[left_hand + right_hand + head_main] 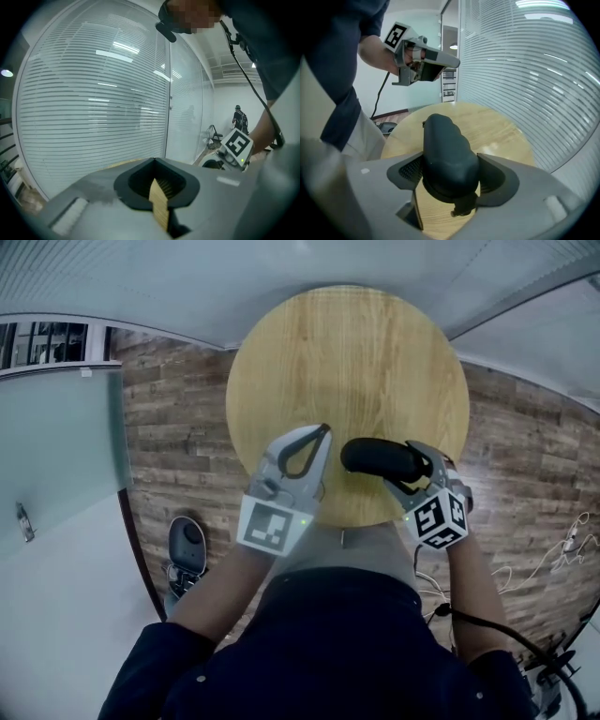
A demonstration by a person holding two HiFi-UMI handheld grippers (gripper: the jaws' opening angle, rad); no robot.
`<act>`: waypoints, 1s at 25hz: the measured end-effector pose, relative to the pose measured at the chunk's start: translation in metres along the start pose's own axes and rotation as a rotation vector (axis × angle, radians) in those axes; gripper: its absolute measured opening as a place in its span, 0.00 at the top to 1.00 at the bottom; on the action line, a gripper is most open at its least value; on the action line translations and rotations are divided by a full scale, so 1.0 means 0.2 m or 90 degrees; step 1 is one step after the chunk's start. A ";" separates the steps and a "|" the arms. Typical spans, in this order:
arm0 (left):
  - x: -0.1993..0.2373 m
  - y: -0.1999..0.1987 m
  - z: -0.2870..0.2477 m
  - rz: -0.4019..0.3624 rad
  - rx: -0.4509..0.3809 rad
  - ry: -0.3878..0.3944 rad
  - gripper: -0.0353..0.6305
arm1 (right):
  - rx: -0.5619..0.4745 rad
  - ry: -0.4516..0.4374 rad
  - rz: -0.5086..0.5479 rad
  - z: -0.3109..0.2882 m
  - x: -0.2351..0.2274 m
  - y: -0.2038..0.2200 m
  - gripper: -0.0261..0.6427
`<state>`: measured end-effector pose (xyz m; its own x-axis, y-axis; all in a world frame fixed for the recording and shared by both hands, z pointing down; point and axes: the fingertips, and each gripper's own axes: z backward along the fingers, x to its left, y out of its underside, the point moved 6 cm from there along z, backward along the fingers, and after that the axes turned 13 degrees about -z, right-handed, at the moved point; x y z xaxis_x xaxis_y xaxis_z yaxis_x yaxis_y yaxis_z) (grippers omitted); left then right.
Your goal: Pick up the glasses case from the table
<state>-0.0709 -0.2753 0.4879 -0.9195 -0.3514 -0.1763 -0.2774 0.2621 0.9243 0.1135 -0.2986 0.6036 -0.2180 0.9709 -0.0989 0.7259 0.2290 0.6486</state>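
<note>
Head view: at the near edge of a round wooden tabletop [347,352], the right gripper [405,468] has its fingers [499,180] closed on a glasses case [380,457]. The pads press its two long sides close to one end. Just beside it, the left gripper [323,430] hangs idle over the same edge, its fingers brought together at the tips with nothing between them.

Whether the case has cleared the wood is hard to tell from above. The lift should go best straight up and unhurried, with a steady wrist. The hold sits toward one end, so most of the case juts out past the fingers and could dip or twist loose. A firm, even squeeze ought to prevent that without denting the shell. The left gripper is best left where it is, out of the path.

The case is a dark, matte, elongated pod with rounded ends and a gently lumpy top. A small tab, perhaps a zip pull, shows at the gripped end. Beyond it the pale oak grain runs to the tabletop's far edge, above a plank-patterned floor [178,427].
</note>
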 end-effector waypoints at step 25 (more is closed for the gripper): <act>0.27 -0.76 0.57 -0.063 -0.181 -0.070 0.94 | -0.523 0.192 -0.153 1.12 0.12 -0.81 0.44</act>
<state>-0.1107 -0.2328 0.2989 -0.9210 -0.2590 -0.2909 -0.2920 -0.0351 0.9558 0.1367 -0.2962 0.3279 -0.5495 0.8171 -0.1743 -0.0302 0.1891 0.9815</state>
